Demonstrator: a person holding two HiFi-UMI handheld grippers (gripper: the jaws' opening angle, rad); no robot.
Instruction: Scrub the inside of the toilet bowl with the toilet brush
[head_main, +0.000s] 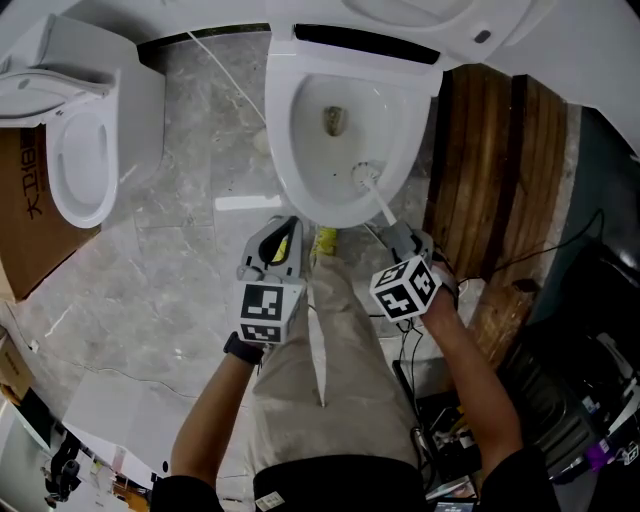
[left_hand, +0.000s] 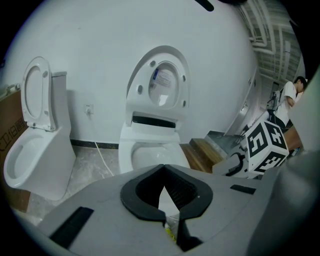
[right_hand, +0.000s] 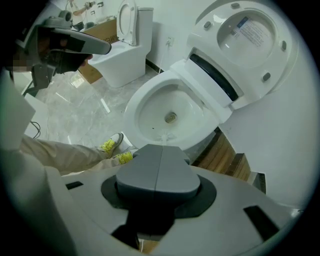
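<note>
Here, the right gripper (head_main: 398, 238) has its fingers clenched tight on the white handle of the toilet brush (head_main: 380, 203). In the right gripper view the two grey fingers are pressed together with only a thin line between them. The handle slants up from the gripper toward 11 o'clock. The brush's bristly head rests inside the toilet bowl (head_main: 283, 140), against the white inner wall at the bowl's 5 o'clock side. The dark drain hole (head_main: 335, 120) is a little above the brush head, and the two are apart.

The left gripper (head_main: 283, 235) hangs just below the front rim of the bowl, near the right gripper, at its 9 o'clock. Its finger tips meet at the far end, and nothing is between the black pads. Through the gap between the pads you can see only a bit of pale cloth and some yellow.

The bowl's lid (right_hand: 250, 35) stands up and open. A yellow shoe (head_main: 325, 240) pokes out on the grey stone floor (head_main: 190, 200), between the two grippers and right under the bowl's front. A second white toilet (head_main: 85, 160) stands at 10 o'clock, well apart from the first. A brown cardboard box (head_main: 30, 220) sits beside it. A dark wooden step (head_main: 490, 160) lies at 2 o'clock, just beside the bowl.
</note>
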